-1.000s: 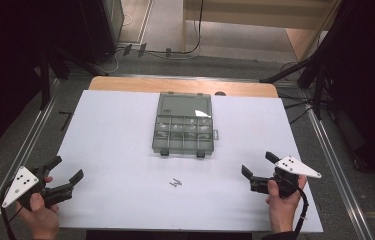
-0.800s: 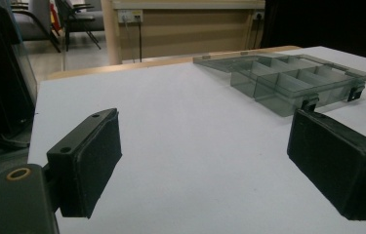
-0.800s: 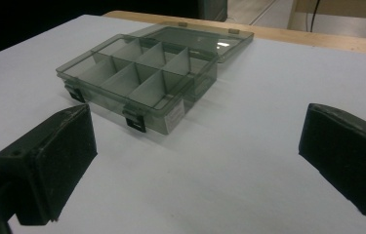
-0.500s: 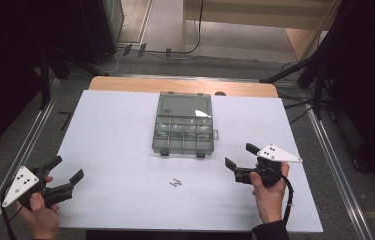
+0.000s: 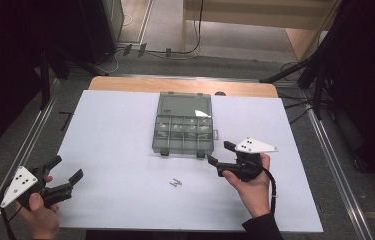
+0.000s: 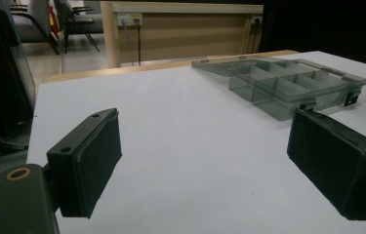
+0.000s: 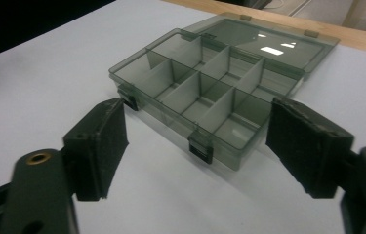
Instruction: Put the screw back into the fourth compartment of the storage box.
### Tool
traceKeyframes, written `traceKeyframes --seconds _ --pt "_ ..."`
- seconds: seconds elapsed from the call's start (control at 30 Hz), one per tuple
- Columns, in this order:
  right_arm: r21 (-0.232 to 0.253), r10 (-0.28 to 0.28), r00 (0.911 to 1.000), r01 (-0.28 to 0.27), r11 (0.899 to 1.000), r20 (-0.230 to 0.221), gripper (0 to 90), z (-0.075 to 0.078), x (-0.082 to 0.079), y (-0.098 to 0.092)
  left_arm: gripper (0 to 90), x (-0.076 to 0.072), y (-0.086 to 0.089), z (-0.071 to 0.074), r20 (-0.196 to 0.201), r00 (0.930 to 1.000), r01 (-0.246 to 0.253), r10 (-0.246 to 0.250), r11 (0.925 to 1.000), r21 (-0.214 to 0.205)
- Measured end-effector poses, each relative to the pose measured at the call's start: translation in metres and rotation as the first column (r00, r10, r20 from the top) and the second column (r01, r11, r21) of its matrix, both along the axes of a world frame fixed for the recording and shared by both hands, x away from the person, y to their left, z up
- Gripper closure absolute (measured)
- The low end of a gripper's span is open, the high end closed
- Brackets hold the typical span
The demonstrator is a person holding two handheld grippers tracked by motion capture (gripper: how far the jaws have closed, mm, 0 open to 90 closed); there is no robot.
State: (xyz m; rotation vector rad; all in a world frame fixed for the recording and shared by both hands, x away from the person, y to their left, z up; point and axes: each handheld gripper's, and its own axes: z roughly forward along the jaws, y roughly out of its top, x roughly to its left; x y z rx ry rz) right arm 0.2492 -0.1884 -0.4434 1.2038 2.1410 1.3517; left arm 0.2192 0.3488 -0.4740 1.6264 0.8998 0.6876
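A clear grey compartment box (image 5: 182, 134) lies open in the middle of the white table, its lid (image 5: 185, 105) folded flat behind it. Its dividers show in the right gripper view (image 7: 205, 87), and the compartments look empty there. My right gripper (image 5: 219, 153) hovers just off the box's front right corner and points at it. Its jaws have just been closing but stand apart with nothing between them (image 7: 200, 146). My left gripper (image 5: 66, 168) rests at the table's near left corner, wide open and empty (image 6: 210, 165). The box (image 6: 293, 85) is far off to its right.
A few small dark screws (image 5: 175, 183) lie on the table in front of the box. The white table top (image 5: 115, 140) ends in a wooden strip (image 5: 175, 85) at the back. Metal rails run along both sides, and cables lie on the floor beyond.
My right gripper has moved left and a little up, from the near right of the table to the box's front right corner, and its jaws have narrowed. The left gripper has stayed put.
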Motion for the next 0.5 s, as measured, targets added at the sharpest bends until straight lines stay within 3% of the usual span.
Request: traceKeyframes --seconds 0.07,0.17,0.3,0.43,0.47,0.5 --pt "-0.011 0.05 0.9985 -0.05 0.999 -0.023 34.5 0.001 0.005 0.009 12.7 0.0 0.0 0.0 -0.002 1.0 0.0 0.0 1.0 0.002" --pt "-0.038 0.08 0.9959 -0.082 0.996 -0.042 42.1 0.001 0.009 0.02 12.7 0.0 0.0 0.001 -0.002 1.0 0.0 0.0 1.0 0.005" --pt "-0.039 0.144 0.9863 -0.147 0.988 -0.081 52.6 -0.005 0.013 0.033 12.7 0.0 0.0 0.0 0.0 1.0 0.0 0.0 1.0 -0.003" --pt "-0.061 0.178 0.9771 -0.186 0.981 -0.116 57.5 -0.009 0.017 0.042 12.7 0.0 0.0 0.001 -0.002 1.0 0.001 -0.001 1.0 0.001" --pt "-0.03 0.221 0.9617 -0.229 0.973 -0.162 58.1 -0.012 0.019 0.049 12.7 0.0 0.0 0.001 0.0 1.0 0.002 -0.002 1.0 -0.001" --pt "-0.025 0.234 0.9561 -0.242 0.97 -0.176 59.1 -0.013 0.02 0.052 12.7 0.0 -0.001 0.001 -0.001 1.0 0.003 -0.003 1.0 0.0"
